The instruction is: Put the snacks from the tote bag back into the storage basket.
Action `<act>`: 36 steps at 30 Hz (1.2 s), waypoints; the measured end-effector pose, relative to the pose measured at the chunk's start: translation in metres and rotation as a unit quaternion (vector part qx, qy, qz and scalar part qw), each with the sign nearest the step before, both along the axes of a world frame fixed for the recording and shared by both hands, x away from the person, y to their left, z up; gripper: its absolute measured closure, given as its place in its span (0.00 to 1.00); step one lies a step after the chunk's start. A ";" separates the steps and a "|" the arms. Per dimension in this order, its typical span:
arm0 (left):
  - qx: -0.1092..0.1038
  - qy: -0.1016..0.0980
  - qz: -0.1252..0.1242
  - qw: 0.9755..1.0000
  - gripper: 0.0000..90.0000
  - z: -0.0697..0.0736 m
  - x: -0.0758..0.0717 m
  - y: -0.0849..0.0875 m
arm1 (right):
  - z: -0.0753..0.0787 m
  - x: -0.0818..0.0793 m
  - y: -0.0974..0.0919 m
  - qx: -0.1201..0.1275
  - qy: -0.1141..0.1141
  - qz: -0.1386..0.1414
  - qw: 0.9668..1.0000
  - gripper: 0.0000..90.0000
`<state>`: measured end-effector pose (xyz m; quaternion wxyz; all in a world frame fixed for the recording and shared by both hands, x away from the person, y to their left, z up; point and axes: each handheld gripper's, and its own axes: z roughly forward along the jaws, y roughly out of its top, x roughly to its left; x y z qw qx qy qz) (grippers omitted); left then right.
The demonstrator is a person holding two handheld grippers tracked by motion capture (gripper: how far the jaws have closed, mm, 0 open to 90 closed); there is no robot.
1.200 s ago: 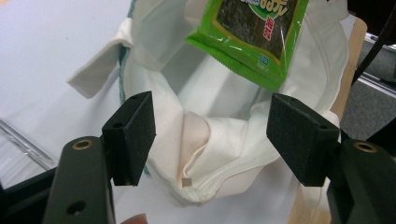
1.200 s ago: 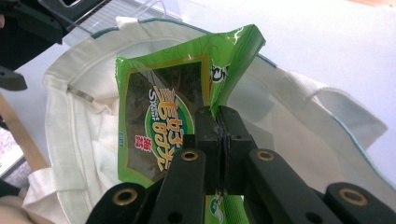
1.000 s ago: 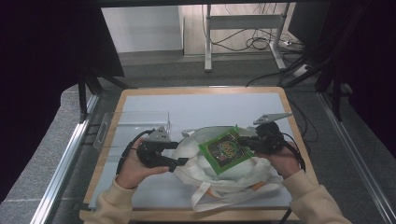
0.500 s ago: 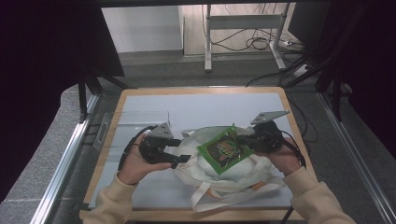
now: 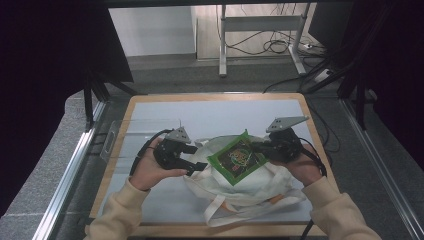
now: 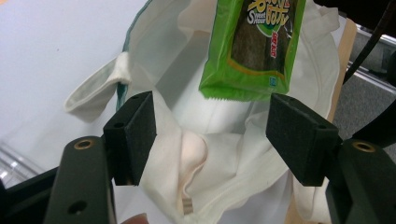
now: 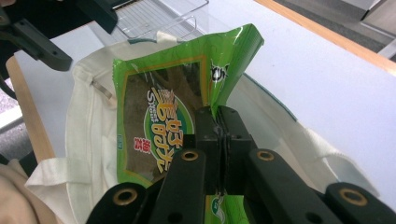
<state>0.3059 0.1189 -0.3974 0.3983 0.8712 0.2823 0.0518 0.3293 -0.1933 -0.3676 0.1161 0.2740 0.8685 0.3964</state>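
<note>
A white cloth tote bag (image 5: 250, 187) lies on the white table top with its mouth toward the far side. My right gripper (image 5: 260, 147) is shut on the edge of a green snack packet (image 5: 237, 157) and holds it tilted over the bag's mouth. In the right gripper view the jaws (image 7: 220, 116) pinch the packet (image 7: 154, 126) above the bag (image 7: 84, 126). My left gripper (image 5: 196, 159) stands open at the bag's left rim. In the left gripper view the wide jaws (image 6: 210, 135) straddle bunched cloth (image 6: 224, 154), with the packet (image 6: 252, 46) hanging beyond them.
A clear tray with a wire rack (image 5: 112, 142) sits at the table's left edge. The table's wooden rim (image 5: 210, 96) frames the white surface. Beyond it stand desk legs and loose cables (image 5: 260, 45) on the floor.
</note>
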 end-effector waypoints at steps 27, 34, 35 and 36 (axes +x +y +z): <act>0.038 0.038 -0.082 0.995 0.50 -0.006 0.024 -0.040 | 0.002 -0.006 0.015 0.003 -0.031 0.078 0.996 0.97; 0.048 0.056 -0.102 0.992 0.71 -0.009 0.021 -0.042 | 0.003 -0.011 0.022 0.002 -0.054 0.120 0.991 0.95; 0.044 0.060 -0.105 0.992 0.73 -0.010 0.020 -0.040 | 0.003 -0.012 0.022 0.000 -0.058 0.124 0.991 0.95; 0.040 0.062 -0.106 0.992 0.76 -0.010 0.021 -0.039 | 0.003 -0.012 0.022 0.000 -0.058 0.126 0.990 0.94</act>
